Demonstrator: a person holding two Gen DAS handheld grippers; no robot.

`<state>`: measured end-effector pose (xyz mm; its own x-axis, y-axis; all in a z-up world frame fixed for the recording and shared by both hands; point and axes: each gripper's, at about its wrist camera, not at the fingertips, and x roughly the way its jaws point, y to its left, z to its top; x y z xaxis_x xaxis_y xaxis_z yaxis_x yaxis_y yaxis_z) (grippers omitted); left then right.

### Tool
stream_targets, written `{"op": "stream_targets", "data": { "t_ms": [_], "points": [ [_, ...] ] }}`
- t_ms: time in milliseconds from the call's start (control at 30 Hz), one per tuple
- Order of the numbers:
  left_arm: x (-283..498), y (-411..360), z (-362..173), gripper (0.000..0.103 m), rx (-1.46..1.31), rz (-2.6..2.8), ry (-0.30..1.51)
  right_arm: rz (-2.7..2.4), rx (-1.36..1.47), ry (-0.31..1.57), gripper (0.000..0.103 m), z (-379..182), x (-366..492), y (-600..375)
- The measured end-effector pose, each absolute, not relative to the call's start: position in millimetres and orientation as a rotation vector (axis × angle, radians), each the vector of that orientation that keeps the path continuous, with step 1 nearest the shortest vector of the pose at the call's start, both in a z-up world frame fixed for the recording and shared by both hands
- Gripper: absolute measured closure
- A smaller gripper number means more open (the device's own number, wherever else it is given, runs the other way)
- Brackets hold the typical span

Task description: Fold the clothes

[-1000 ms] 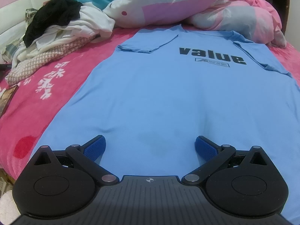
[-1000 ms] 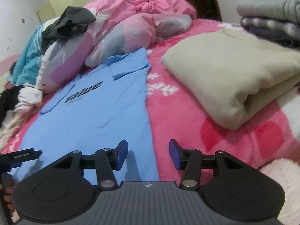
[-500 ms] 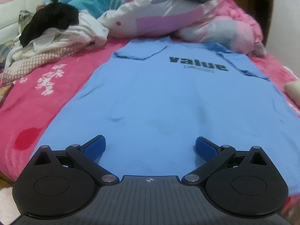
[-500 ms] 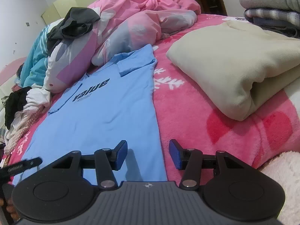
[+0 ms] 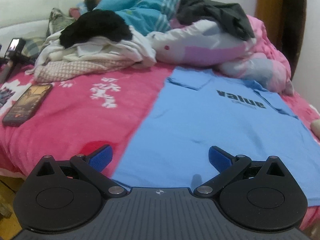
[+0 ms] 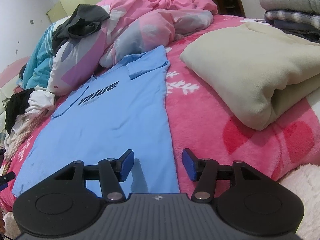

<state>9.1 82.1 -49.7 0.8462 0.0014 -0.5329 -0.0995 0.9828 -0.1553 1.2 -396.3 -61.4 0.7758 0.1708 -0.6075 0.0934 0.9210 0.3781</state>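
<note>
A light blue T-shirt printed "value" lies flat, front up, on the pink bedspread, hem toward me and both sleeves folded inward. My left gripper hovers wide open over the shirt's lower left corner, its left pad above the bedspread and its right pad above the cloth. My right gripper sits over the lower right corner, straddling the shirt's right edge; its jaws are opening, with the cloth lying under them and the pads pressing on nothing.
A heap of unfolded clothes lies at the far left, with a phone near it. A pink duvet is bunched behind the shirt. A folded beige garment and a stack of folded clothes lie right of it.
The left gripper has slid left from the middle of the hem to the shirt's lower left corner. The right gripper stayed put and its jaws stand slightly wider.
</note>
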Motion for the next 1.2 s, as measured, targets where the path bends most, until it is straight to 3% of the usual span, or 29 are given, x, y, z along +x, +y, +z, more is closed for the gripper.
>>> {"op": "stream_targets", "data": {
  "t_ms": [200, 267, 333, 567, 767, 1067, 1200],
  "points": [
    [14, 96, -57, 0.014, -0.228, 0.031, 0.577, 0.04, 0.384, 0.69, 0.043, -61, 1, -392],
    [17, 97, -59, 0.033, -0.24, 0.018, 0.598, 0.041, 0.371, 0.692, 0.042, -61, 2, -390],
    [16, 97, -61, 0.04, -0.243, 0.009, 0.605, 0.04, 0.358, 0.693, 0.041, -60, 2, -388],
    [10, 101, -64, 0.054, -0.256, -0.009, 0.615, 0.038, 0.346, 0.695, 0.041, -60, 3, -388],
    [3, 112, -67, 0.063, -0.326, -0.004, 0.627, 0.042, 0.348, 0.695, 0.039, -60, 4, -389],
    [11, 112, -74, 0.06, -0.329, -0.016, 0.608, 0.042, 0.353, 0.69, 0.039, -61, 4, -389],
    [4, 112, -74, 0.067, -0.332, -0.054, 0.608, 0.044, 0.355, 0.688, 0.039, -61, 4, -389]
  ]
}}
